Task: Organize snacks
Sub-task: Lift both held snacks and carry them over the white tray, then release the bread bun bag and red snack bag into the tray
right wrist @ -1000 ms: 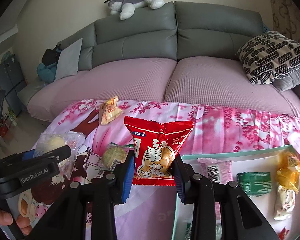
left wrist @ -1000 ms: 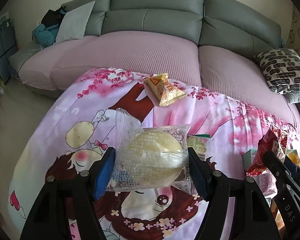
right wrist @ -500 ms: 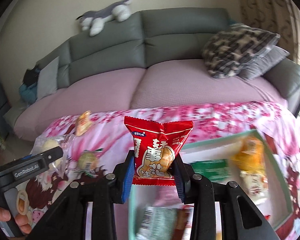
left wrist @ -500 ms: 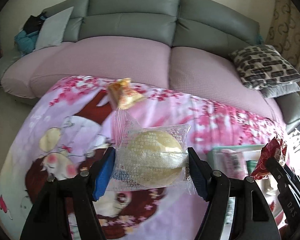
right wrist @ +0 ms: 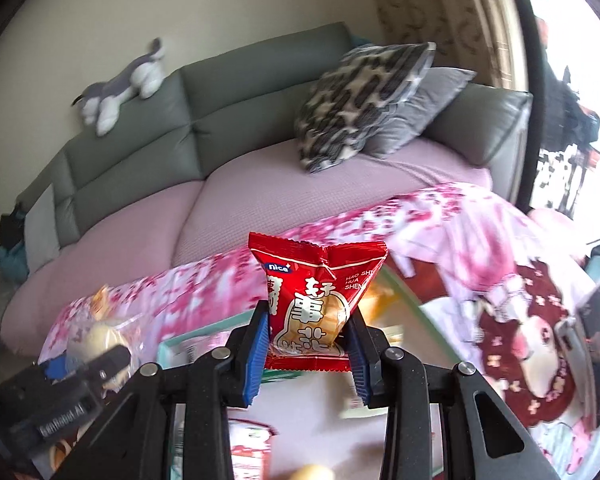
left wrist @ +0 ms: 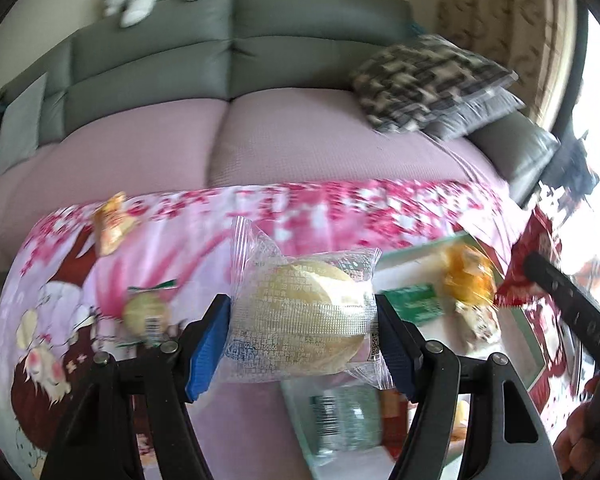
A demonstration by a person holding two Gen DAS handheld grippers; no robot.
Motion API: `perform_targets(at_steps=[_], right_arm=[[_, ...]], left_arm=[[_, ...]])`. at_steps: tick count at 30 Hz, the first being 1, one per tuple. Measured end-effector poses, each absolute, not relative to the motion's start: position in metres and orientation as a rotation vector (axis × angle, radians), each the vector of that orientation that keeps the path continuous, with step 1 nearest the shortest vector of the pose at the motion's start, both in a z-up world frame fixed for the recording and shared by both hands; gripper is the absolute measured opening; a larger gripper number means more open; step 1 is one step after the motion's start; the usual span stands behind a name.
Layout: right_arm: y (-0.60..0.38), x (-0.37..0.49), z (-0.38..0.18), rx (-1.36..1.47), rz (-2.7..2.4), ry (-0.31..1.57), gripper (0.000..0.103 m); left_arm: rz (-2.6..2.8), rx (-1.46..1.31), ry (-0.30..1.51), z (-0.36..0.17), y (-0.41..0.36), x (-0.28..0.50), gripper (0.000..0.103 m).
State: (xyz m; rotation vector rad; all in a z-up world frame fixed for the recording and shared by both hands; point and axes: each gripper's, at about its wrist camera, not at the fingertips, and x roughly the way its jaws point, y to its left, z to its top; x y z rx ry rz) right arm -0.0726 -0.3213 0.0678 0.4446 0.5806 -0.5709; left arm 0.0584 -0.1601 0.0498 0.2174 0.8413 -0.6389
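Downward both hand-held grippers point(left wrist: 302, 332) point(right wrist: 306, 340) (laden)

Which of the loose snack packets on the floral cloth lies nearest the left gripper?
The round pale cake in a green-edged clear wrapper, just beyond its left finger; the orange packet lies farther back.

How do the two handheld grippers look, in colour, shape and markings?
Both the left gripper and the right gripper have matte black, angular finger arms joined by round silver pivot pins, and flat blue pads on the inner faces. Seen from the right wrist view, the left gripper's black body carries white lettering that seems to read GenRobot.AI. No cables or sleeves are visible.
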Motion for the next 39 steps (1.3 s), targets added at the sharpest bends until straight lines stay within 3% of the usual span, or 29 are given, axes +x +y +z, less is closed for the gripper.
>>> perform_targets(at_steps=[14, 31, 39], right_arm=[[-0.343, -0.079, 0.046, 0.505, -0.583, 0.652, 0.039], [-0.334, -0.067, 0.030, 0.474, -0.552, 0.758, 0.040], [-0.334, -0.064, 0.026, 0.470, -0.554, 0.784, 0.040]], left_arm=[[-0.719, 0.323, 0.855, 0.025, -0.214, 0.025, 0.072], [-0.697, 0.330, 0.879, 0.017, -0.214, 0.027, 0.072], [-0.683, 0.343, 0.884, 0.016, -0.214, 0.028, 0.078]])
